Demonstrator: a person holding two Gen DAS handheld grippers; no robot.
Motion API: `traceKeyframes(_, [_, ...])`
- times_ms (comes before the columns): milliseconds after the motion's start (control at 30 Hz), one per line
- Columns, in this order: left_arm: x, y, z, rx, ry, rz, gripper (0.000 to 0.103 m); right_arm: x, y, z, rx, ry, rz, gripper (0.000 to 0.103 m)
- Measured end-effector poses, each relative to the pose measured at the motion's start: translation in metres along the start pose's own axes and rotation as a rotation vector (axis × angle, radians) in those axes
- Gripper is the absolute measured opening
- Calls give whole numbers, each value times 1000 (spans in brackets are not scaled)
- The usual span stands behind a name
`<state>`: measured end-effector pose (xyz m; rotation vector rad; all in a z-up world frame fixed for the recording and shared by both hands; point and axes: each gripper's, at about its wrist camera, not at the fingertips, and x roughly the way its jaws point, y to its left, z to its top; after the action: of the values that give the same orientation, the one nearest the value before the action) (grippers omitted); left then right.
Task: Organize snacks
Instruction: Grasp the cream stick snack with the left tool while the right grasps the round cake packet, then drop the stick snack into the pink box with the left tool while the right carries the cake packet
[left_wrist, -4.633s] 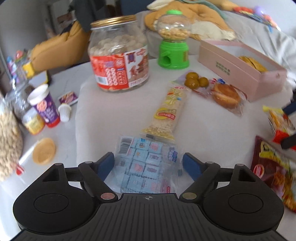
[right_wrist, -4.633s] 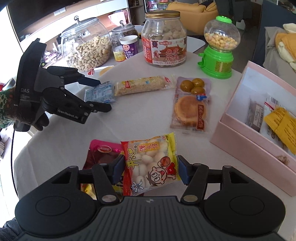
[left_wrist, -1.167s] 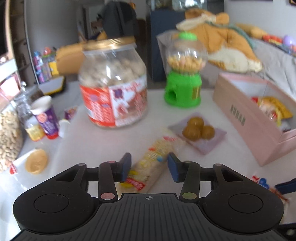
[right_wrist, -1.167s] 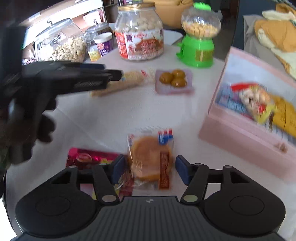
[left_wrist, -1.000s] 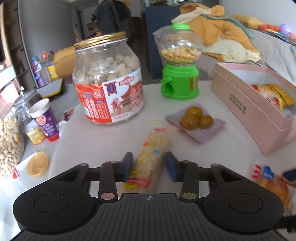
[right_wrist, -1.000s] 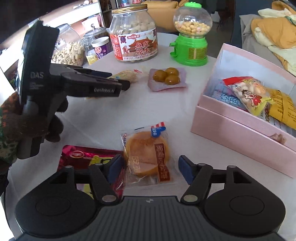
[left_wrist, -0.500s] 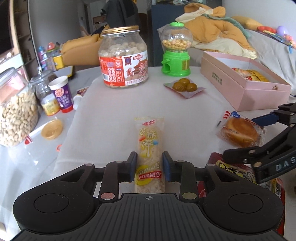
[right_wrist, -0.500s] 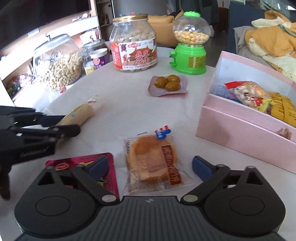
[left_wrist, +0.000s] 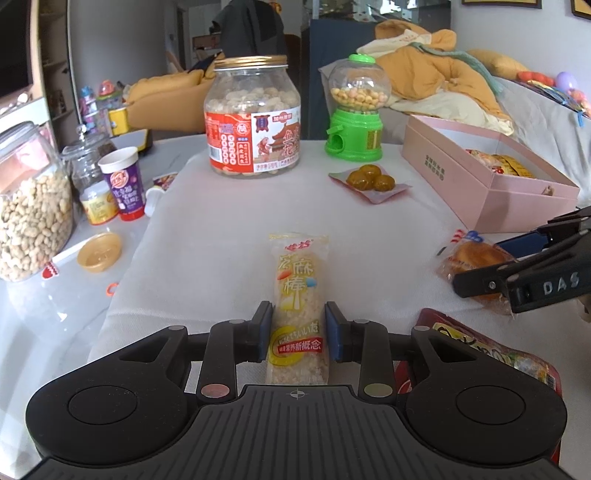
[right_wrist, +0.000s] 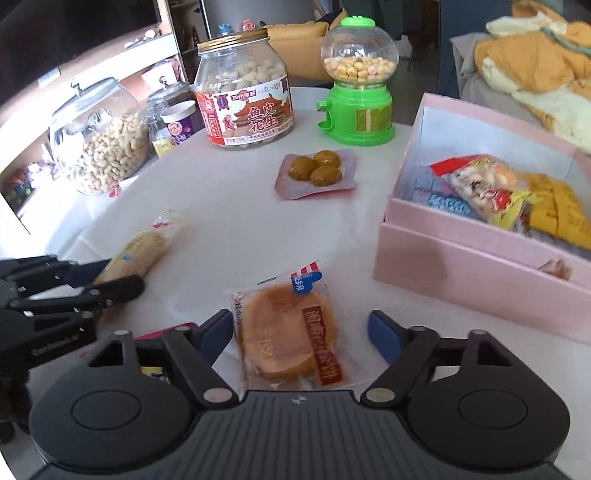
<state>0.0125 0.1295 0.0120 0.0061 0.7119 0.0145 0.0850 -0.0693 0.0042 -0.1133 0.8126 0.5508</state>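
A long clear packet of puffed rice bar (left_wrist: 298, 291) lies lengthwise on the white cloth, and my left gripper (left_wrist: 299, 326) is shut on its near end. In the right wrist view the same left gripper (right_wrist: 125, 282) holds that rice bar (right_wrist: 142, 253) at the left. A round cake in a clear wrapper (right_wrist: 291, 332) lies between the fingers of my right gripper (right_wrist: 301, 332). Its jaws are closing, with gaps still showing on both sides of the cake. The pink box (right_wrist: 461, 266) at the right holds several snack packets.
A chestnut packet (right_wrist: 316, 170) lies mid-table. A red snack bag (left_wrist: 480, 354) sits by the near edge. Behind stand a labelled peanut jar (left_wrist: 255, 122), a green candy dispenser (left_wrist: 356, 114), a glass peanut jar (left_wrist: 29, 221), a purple cup (left_wrist: 123, 182) and a yellow lid (left_wrist: 99, 251).
The left gripper has drawn back toward the near edge with the rice bar between its jaws. The right jaws spread wide around the cake, then narrowed again.
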Motion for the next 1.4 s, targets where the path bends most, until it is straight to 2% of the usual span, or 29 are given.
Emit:
traceKeyframes(33, [0,0,0,0,-3,0,35,-1,3,-2,-23,-4,-18,65])
traceKeyframes(100, [0,0,-1,-1,-7,0,35,-6,6,-6,-75,-9,-36,55])
traceKeyframes(200, [0,0,-2,-3,-13,1,35,-15,0,-12,-79,7,-9,55])
traceKeyframes(367, [1,0,-1,-40,-10,4,35,-26,-16,-25,-71,-3,-31,55])
traceKeyframes(500, [4,-1,3,-39,2,6,37,-29,-28,-33,-33,-43,-40,55])
traceKeyframes(700, [13,-1,15,-42,48,4,37,-31,-22,-49,-49,-138,-78,55])
traceKeyframes(800, [13,-2,16,-15,56,5,38,-32,-26,-52,-30,-161,-61,55])
traceKeyframes(933, [11,-8,16,-17,46,22,34,-32,-30,-53,-5,-172,-41,55])
traceKeyframes(1033, [14,-19,20,-12,52,-8,33,-32,-32,-53,5,-178,-40,55])
traceKeyframes(1200, [18,-33,33,-17,114,-29,33,-33,-32,-54,15,-175,-62,55])
traceKeyframes(1333, [19,-39,35,-34,129,-34,33,-38,-26,-48,-42,-112,-96,55])
traceKeyframes(1400, [18,-42,35,-33,128,-40,33,-49,-24,-43,-74,-99,-79,54])
